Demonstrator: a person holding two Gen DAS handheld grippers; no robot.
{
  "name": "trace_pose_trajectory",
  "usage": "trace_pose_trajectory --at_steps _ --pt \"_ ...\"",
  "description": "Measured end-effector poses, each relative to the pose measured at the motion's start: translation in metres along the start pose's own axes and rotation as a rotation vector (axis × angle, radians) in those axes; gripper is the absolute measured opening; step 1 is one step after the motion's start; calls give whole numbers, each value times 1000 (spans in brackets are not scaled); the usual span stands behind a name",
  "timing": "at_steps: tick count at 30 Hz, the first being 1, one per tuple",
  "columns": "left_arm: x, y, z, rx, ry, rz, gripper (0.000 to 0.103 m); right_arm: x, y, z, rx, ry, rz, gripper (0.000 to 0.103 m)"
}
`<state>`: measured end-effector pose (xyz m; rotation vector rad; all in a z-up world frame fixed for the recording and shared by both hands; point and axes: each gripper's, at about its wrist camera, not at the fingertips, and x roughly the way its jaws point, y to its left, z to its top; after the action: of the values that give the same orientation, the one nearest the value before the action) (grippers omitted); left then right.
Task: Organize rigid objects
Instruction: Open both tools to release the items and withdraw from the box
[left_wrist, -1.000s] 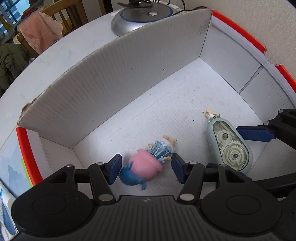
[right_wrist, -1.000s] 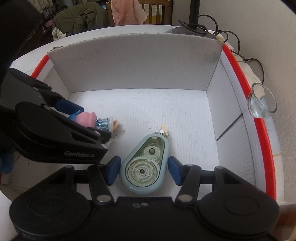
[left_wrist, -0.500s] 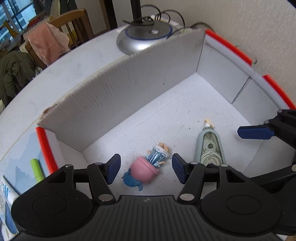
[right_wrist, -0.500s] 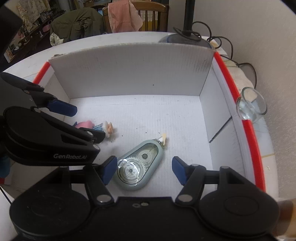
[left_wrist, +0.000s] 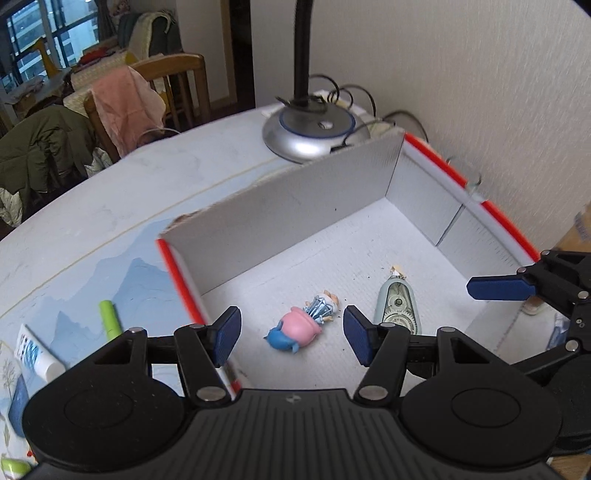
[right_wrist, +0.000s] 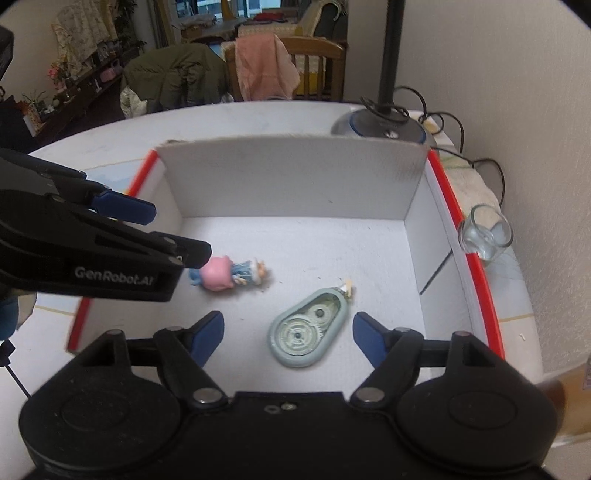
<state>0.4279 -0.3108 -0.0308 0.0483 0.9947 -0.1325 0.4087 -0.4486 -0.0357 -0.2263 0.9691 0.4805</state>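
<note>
Right wrist view: our right gripper (right_wrist: 288, 332) has just spread its jaws and risen, tape dispenser (right_wrist: 309, 331) free on box (right_wrist: 288, 177) floor; left gripper (left_wrist: 291, 334) spread, lifted above toy figure (left_wrist: 301, 326) at nine o'clock of it.

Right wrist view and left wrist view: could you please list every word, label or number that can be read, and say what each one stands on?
"GenRobot.AI": white lettering on the black side of the left claw, seen in the right wrist view.
Tube on the table left of the box: coloured print, too small and blurred to read.
Small emblem on the left claw's own body, left wrist view: a mark, not legible text.
Toy figure and correction tape dispenser: no text visible.
</note>
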Motion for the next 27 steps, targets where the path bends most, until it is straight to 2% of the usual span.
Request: trace_pose_trajectory --at_steps 6,8,13,19,23,27 --pt "-36 17 -18 -58 -59 -30 61 -26 20 -5 -22 -53 31 79" --pt "-50 23 -26 -73 -84 -25 69 -34 28 -7 -29 -71 40 80" --pt "-79 39 -48 -102 -141 -23 69 -49 48 -11 -25 -102 68 83" --pt "-110 62 -84 -119 -194 -9 70 -67 74 -19 -10 -141 94 89" --pt "-131 81 -110 -143 -225 -12 76 -78 100 -26 -36 -176 118 98" --pt "-148 99 -135 -147 -246 -10 76 -85 127 -32 -42 -199 133 99"
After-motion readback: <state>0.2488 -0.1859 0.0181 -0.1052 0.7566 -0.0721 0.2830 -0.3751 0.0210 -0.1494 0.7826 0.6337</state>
